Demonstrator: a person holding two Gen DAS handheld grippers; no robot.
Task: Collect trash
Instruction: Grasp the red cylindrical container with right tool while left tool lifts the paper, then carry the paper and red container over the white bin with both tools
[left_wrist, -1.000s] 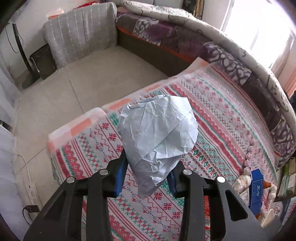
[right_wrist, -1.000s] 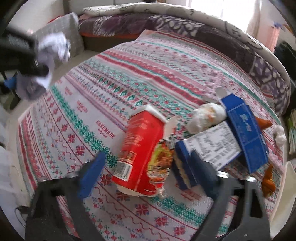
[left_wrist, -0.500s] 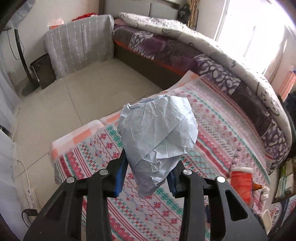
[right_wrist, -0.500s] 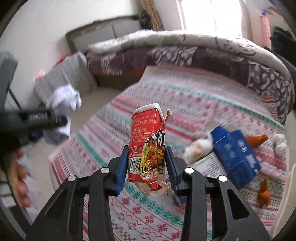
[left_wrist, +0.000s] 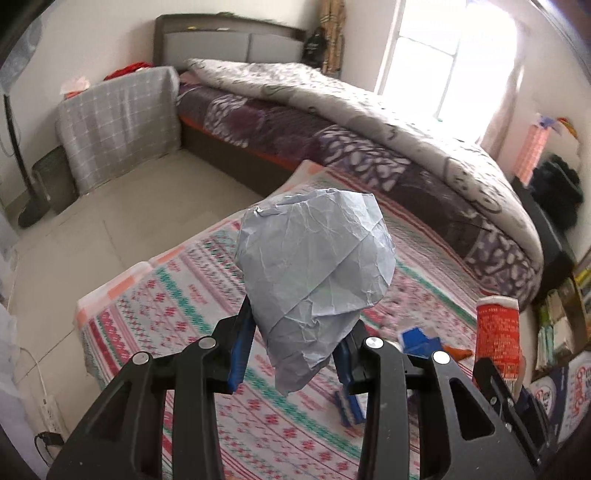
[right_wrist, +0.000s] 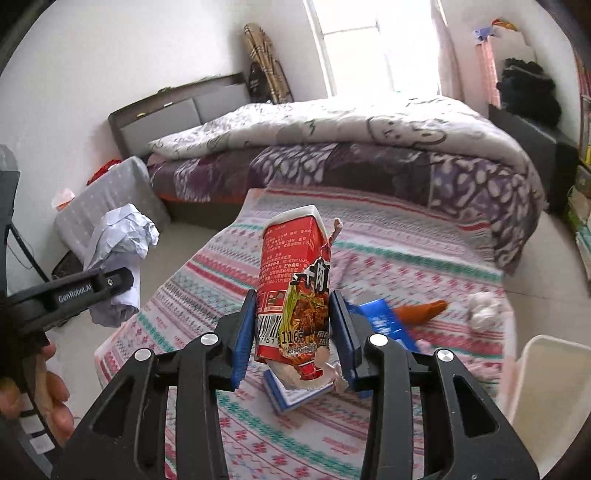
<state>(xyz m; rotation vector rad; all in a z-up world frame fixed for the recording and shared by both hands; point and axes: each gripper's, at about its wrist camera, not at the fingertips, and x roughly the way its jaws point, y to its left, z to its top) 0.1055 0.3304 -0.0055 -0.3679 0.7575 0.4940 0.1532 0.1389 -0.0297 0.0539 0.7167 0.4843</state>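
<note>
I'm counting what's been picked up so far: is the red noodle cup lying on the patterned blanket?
No, the right gripper holds the red noodle cup clamped, lifted above the patterned blanket.

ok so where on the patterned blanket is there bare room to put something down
The blanket is bare across its far half, up to the purple quilt, and along its near left corner by the floor. It is crowded near right: blue box, orange wrapper, white wad and booklet.

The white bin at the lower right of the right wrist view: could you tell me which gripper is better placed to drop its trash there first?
Probably the right gripper: its red noodle cup hangs beside the white bin.
</note>
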